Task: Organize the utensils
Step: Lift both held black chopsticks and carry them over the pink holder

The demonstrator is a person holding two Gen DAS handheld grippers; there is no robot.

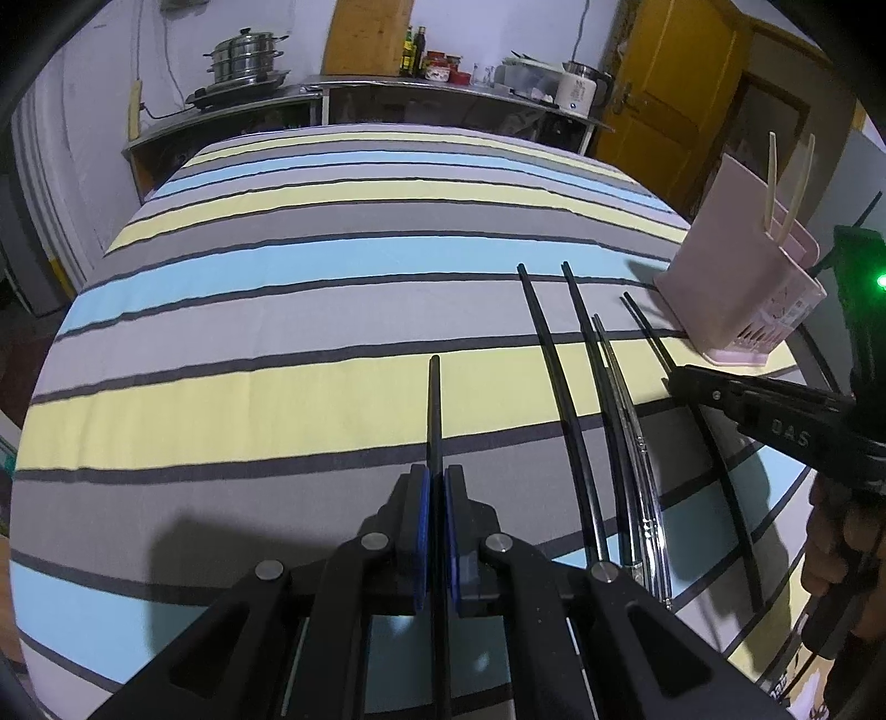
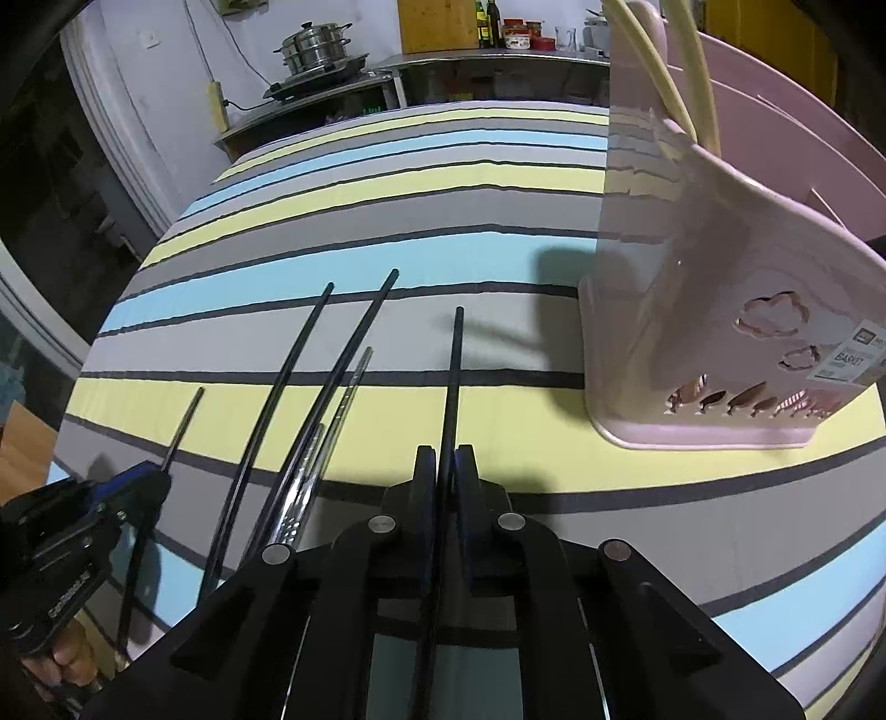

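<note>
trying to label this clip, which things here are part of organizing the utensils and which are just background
Part of the job:
left gripper, shut on a black chopstick
right gripper, shut on another black chopstick
loose black chopsticks
metal chopsticks
pink utensil basket

Just around:
steamer pot
electric kettle
bottles

the utensil basket (image 2: 720, 310) stands upright on the striped cloth (image 2: 387, 221), with two chopsticks (image 2: 681, 77) standing inside it. left of the basket, four loose utensils lie side by side on the cloth: a chopstick (image 2: 453, 376) nearest the basket, then a chopstick (image 2: 354, 343), a metal utensil (image 2: 332, 426) beside it, and another chopstick (image 2: 277, 387). behind the basket, well apart, a counter (image 2: 498, 61) carries a stacked steamer pot (image 2: 315, 47) and bottles (image 2: 487, 25).
</note>
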